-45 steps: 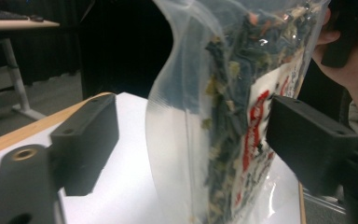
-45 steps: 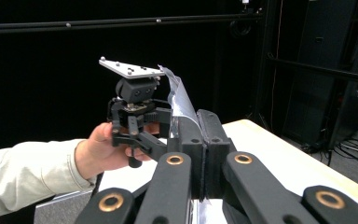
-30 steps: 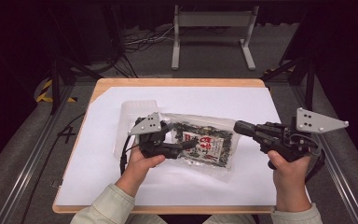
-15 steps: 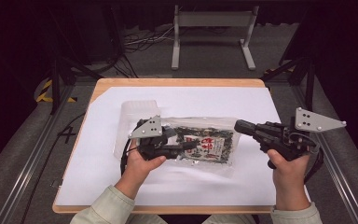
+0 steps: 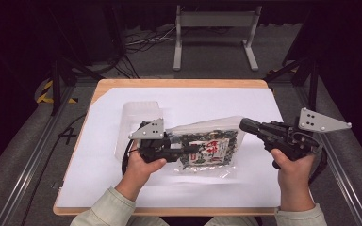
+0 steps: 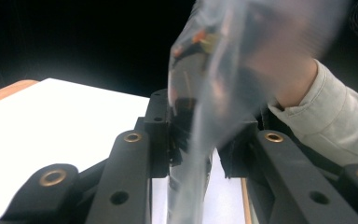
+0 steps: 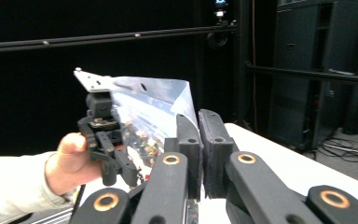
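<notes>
The snack bag (image 5: 206,149) is clenched at opposite edges by the left gripper (image 5: 188,151), whose jaws have just been closing, and the right gripper (image 5: 245,125), so tension should be kept even above the bench (image 5: 179,84).

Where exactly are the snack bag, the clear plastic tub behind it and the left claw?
snack bag (image 5: 212,149): high view, on its printed front.
clear plastic tub (image 5: 139,113): high view, on its see-through top.
left claw (image 5: 193,149): high view, where its tips pinch the bag.

The packet (image 6: 223,70) is blurred and cut off by the top edge in the left gripper view; its label print (image 5: 212,149) is too small to read.
</notes>
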`<state>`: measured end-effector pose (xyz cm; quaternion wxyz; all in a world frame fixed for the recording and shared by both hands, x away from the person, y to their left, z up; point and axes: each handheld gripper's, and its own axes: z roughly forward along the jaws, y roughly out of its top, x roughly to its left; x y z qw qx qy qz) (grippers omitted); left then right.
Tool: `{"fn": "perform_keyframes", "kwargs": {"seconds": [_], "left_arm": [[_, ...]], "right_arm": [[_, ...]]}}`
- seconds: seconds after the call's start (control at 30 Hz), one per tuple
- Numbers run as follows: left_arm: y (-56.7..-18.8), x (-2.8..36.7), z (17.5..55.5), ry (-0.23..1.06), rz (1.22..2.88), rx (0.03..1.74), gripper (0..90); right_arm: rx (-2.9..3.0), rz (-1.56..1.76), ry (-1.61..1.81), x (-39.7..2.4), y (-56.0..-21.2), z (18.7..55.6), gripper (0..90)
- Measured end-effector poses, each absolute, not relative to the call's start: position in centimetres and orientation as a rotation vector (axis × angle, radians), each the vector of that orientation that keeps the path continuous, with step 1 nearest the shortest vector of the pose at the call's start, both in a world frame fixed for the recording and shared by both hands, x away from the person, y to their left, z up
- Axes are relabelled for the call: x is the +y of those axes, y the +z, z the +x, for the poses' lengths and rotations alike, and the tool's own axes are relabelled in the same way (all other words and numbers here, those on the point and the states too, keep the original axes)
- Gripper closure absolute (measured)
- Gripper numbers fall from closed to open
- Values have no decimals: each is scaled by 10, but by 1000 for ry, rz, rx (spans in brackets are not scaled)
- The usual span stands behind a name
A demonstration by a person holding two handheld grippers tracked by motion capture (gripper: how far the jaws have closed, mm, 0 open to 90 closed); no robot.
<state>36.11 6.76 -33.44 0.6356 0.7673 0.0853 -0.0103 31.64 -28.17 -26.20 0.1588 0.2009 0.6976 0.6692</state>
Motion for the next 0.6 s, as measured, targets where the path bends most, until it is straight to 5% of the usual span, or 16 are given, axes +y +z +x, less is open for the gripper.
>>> {"fn": "perform_keyframes", "kwargs": {"seconds": [0.33, 0.6], "left_arm": [[-333, 67, 359, -45, 1748, 205, 722], [-328, 68, 358, -15, 1746, 201, 723]], "right_arm": [[1974, 614, 1835, -280, -261, 316, 767], [1941, 631, 1811, -279, -256, 312, 516]]}}
